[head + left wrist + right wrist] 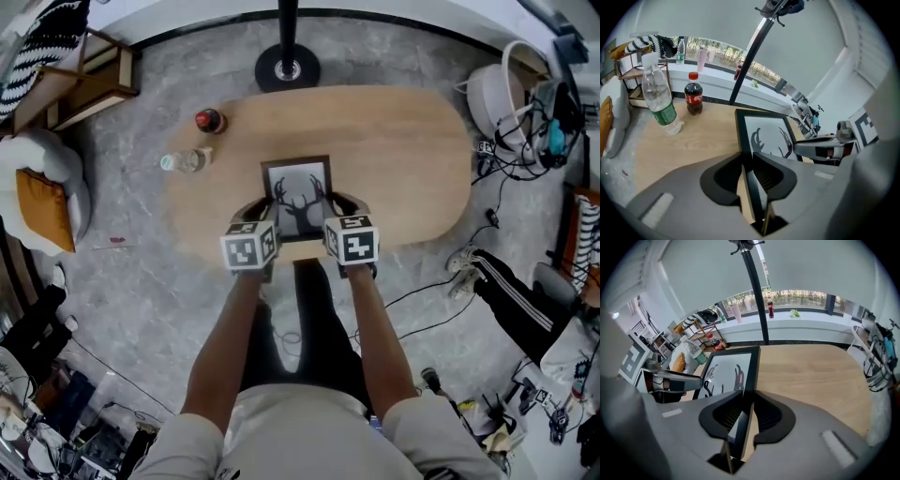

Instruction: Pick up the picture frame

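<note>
The picture frame is black-edged, with a deer-antler print on white. It hangs between both grippers over the near side of the oval wooden table, raised off the top. My left gripper is shut on the frame's left edge. In the left gripper view that black edge runs straight between the left gripper's pads. My right gripper clamps the right edge. The right gripper view shows that edge pinched in the right gripper.
A cola bottle and a clear water bottle are on the table's far left. A black pole on a round base rises behind the table. Cables, bags and a seated person's leg crowd the floor at right.
</note>
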Tool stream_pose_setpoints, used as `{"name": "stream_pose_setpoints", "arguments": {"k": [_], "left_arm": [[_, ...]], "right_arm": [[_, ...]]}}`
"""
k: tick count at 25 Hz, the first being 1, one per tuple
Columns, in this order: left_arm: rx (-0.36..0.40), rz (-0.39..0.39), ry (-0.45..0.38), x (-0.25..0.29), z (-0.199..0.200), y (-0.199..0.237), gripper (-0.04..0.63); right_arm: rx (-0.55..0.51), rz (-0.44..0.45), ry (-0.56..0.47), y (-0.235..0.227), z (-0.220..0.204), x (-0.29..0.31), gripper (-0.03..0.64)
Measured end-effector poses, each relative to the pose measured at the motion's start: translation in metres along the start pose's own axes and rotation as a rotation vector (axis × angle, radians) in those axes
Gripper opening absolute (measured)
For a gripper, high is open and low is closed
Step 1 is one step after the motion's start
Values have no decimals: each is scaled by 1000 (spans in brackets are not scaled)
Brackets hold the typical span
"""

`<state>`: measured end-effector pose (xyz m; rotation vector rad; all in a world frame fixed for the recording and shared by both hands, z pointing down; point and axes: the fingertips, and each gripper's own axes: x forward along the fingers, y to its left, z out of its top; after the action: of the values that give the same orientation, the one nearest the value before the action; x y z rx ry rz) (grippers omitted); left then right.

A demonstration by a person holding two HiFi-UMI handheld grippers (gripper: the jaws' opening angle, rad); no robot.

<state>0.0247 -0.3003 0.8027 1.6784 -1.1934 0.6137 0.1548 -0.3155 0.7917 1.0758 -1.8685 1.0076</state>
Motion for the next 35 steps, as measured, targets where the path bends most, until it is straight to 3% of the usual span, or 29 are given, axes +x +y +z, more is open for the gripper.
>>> {"name": "stream_pose_setpoints", "arguments": {"k": [14,23,35], "left_arm": [[151,-3,-222,-148,42,-31,80],[198,13,-376,-251,42,-44,80],[238,-22,-537,-366,37,-58,80]], "right_arm": [[-17,-100,-257,84,34,-133,78],[-89,-116,-396,148,39,-213,78],[-176,-151,-539,222,38,-305,78]]}}
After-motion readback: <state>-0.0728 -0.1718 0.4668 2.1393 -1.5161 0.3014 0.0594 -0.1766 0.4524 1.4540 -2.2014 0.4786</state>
